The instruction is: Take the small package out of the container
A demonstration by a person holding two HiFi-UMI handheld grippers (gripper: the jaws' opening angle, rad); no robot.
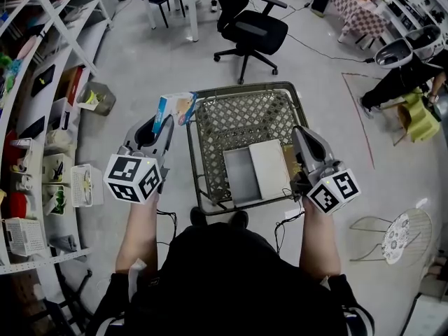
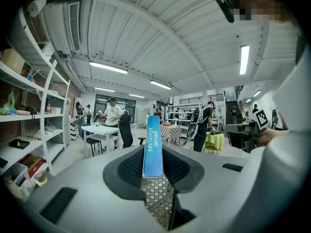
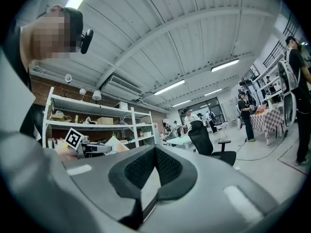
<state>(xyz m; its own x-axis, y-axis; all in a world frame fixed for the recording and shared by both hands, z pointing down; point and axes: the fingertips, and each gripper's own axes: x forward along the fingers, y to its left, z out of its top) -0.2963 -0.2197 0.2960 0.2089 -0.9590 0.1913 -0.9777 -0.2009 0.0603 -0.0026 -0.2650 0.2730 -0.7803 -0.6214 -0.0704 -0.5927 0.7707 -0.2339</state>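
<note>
The small package (image 1: 176,108), a blue and white box, is up in the air just past the far left corner of the wire container (image 1: 245,88). My left gripper (image 1: 162,121) is shut on it. In the left gripper view the package (image 2: 152,140) stands edge-on between the dark pads (image 2: 130,168), and the left gripper (image 2: 152,152) points level across the room. My right gripper (image 1: 299,133) hovers over the container's right rim. In its own view the right gripper (image 3: 155,149) has its tips together and nothing in them.
Inside the container lie a grey flat box (image 1: 241,176), a white flat box (image 1: 269,168) and a tan item (image 1: 290,161). A black office chair (image 1: 248,30) stands beyond it. Shelving (image 1: 42,117) runs along the left, with white baskets (image 1: 84,185) on the floor. A person (image 1: 406,75) crouches at the right.
</note>
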